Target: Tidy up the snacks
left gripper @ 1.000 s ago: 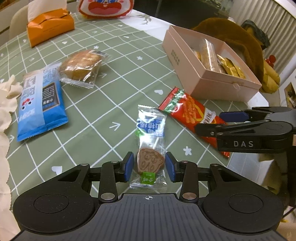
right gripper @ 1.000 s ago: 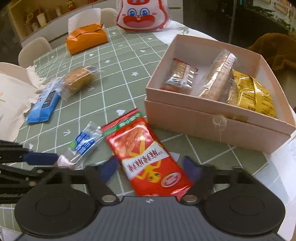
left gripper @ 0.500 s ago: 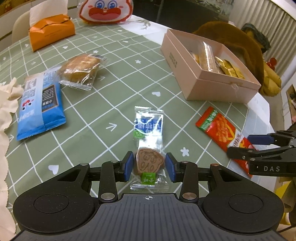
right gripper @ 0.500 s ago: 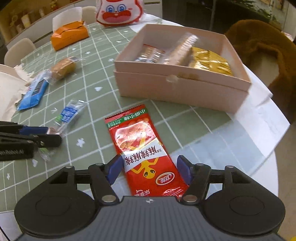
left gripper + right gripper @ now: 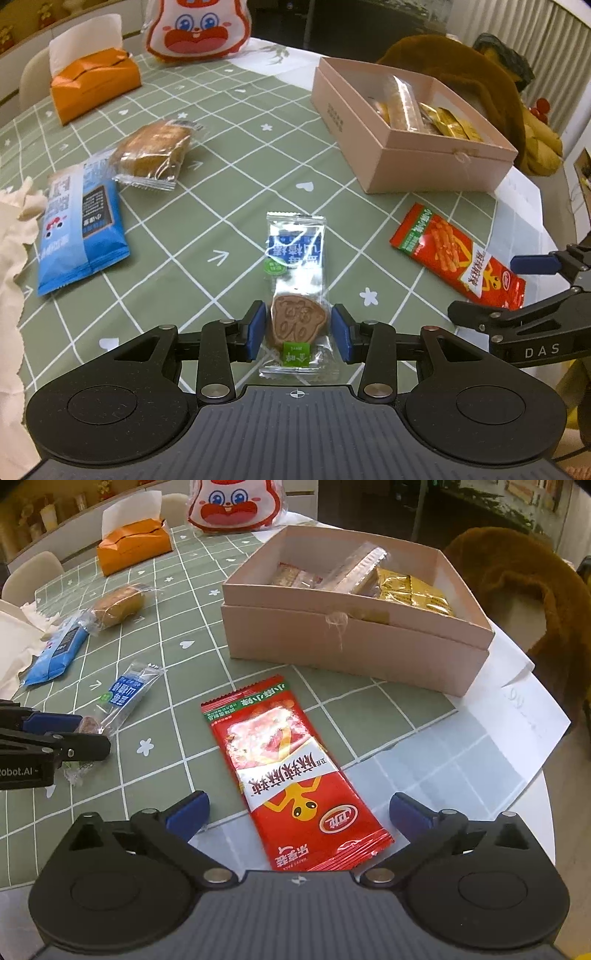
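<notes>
My left gripper (image 5: 298, 329) straddles the near end of a clear biscuit packet (image 5: 295, 273) lying on the green tablecloth; the blue pads stand just off its sides, so it is open. The packet also shows in the right wrist view (image 5: 125, 694). My right gripper (image 5: 298, 812) is wide open around the near end of a red snack packet (image 5: 291, 771), which lies flat and also shows in the left wrist view (image 5: 454, 254). The pink box (image 5: 347, 635) holding several snacks stands beyond it, and shows in the left wrist view (image 5: 369, 136).
A wrapped cake (image 5: 153, 151) and a blue packet (image 5: 79, 225) lie at the left. An orange tissue box (image 5: 92, 85) and a rabbit bag (image 5: 197, 29) stand at the back. A white sheet (image 5: 517, 716) hangs at the table's right edge. A brown plush (image 5: 524, 587) lies behind the box.
My right gripper has pulled back from the box and opened wider around the red packet. My left gripper has stayed around the biscuit packet, with the view drawn back slightly.
</notes>
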Demonstrator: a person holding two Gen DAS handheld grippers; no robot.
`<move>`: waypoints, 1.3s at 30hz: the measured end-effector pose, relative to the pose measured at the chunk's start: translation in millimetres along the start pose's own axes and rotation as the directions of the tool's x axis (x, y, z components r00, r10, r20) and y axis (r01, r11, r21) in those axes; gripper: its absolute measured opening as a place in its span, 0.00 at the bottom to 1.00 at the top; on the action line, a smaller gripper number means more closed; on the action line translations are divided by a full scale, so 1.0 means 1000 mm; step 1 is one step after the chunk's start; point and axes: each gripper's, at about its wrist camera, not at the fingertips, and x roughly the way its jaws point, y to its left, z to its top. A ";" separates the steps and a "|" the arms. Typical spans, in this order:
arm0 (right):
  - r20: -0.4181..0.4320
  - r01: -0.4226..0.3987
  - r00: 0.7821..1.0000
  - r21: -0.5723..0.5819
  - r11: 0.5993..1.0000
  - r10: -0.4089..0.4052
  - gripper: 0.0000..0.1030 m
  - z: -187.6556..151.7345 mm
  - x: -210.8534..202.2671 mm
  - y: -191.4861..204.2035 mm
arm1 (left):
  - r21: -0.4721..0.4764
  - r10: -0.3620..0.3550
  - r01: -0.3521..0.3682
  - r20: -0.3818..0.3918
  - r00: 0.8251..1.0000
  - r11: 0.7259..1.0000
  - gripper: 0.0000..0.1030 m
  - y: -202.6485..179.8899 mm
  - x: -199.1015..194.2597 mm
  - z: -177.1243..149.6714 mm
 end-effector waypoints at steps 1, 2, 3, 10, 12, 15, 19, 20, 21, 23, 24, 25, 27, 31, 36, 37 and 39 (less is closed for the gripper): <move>0.000 0.000 1.000 -0.001 1.000 0.000 1.00 0.000 0.000 0.000 | -0.004 0.000 0.000 0.000 1.000 1.000 0.43 0.000 0.000 0.000; 0.002 0.000 1.000 0.000 1.000 0.000 1.00 -0.001 0.000 0.000 | -0.003 0.000 0.000 0.000 1.000 1.000 0.43 0.000 0.000 0.000; 0.007 0.001 1.000 0.002 1.000 -0.001 1.00 -0.002 -0.001 0.000 | -0.001 0.002 -0.002 0.000 1.000 1.000 0.43 -0.001 0.000 0.000; -0.050 -0.028 0.998 -0.041 0.999 0.026 1.00 0.009 0.002 0.001 | -0.032 -0.031 0.031 0.011 0.999 0.999 0.43 0.007 -0.002 -0.002; -0.066 -0.031 0.997 -0.003 1.000 0.031 1.00 0.019 0.001 -0.005 | -0.045 -0.039 0.040 0.010 0.999 0.998 0.43 0.008 -0.002 -0.002; -0.031 -0.024 0.999 0.049 0.999 0.025 1.00 0.028 -0.003 -0.013 | -0.048 -0.037 0.037 0.008 0.999 0.998 0.43 0.008 -0.002 -0.001; -0.027 0.010 1.000 0.044 0.999 -0.009 1.00 0.031 0.006 -0.011 | -0.047 -0.036 0.036 0.003 0.999 0.998 0.43 0.007 -0.002 -0.001; -0.034 -0.003 0.999 0.044 0.999 0.004 0.99 0.030 0.007 -0.011 | -0.055 -0.042 0.042 0.000 0.999 0.998 0.43 0.008 -0.002 -0.001; -0.040 -0.019 0.999 0.042 0.999 0.021 0.97 0.028 0.007 -0.009 | -0.063 -0.048 0.047 -0.003 0.999 0.997 0.43 0.009 -0.003 -0.001; -0.045 -0.053 0.997 0.036 0.998 0.055 0.93 0.023 0.005 -0.004 | -0.079 -0.062 0.061 -0.012 0.998 0.995 0.43 0.012 -0.003 0.000; -0.042 -0.066 0.997 0.034 0.997 0.068 0.93 0.022 0.003 -0.001 | -0.083 -0.066 0.064 -0.016 0.998 0.995 0.43 0.012 -0.003 0.000; -0.040 -0.069 0.997 0.032 0.997 0.070 0.93 0.020 0.002 0.001 | -0.085 -0.069 0.067 -0.020 0.997 0.994 0.43 0.012 -0.004 0.000; -0.036 -0.050 0.998 0.019 0.999 0.051 0.93 0.017 0.001 0.006 | -0.087 -0.070 0.068 -0.024 0.997 0.994 0.43 0.012 -0.004 0.000; -0.018 -0.020 1.000 0.010 1.000 0.020 0.93 0.019 0.005 0.007 | -0.085 -0.071 0.068 -0.029 0.997 0.994 0.43 0.011 -0.004 0.000; -0.038 -0.048 0.998 0.028 0.998 0.049 0.93 0.019 0.004 0.007 | -0.118 -0.094 0.090 -0.029 0.995 0.989 0.43 0.017 -0.006 -0.002; -0.039 -0.066 0.997 0.044 0.997 0.068 0.93 0.017 0.001 0.007 | -0.125 -0.098 0.094 -0.029 0.995 0.988 0.43 0.018 -0.006 -0.002; -0.041 -0.116 0.992 0.074 0.990 0.119 0.93 0.012 -0.004 0.008 | -0.125 -0.100 0.096 -0.029 0.995 0.988 0.43 0.018 -0.007 -0.003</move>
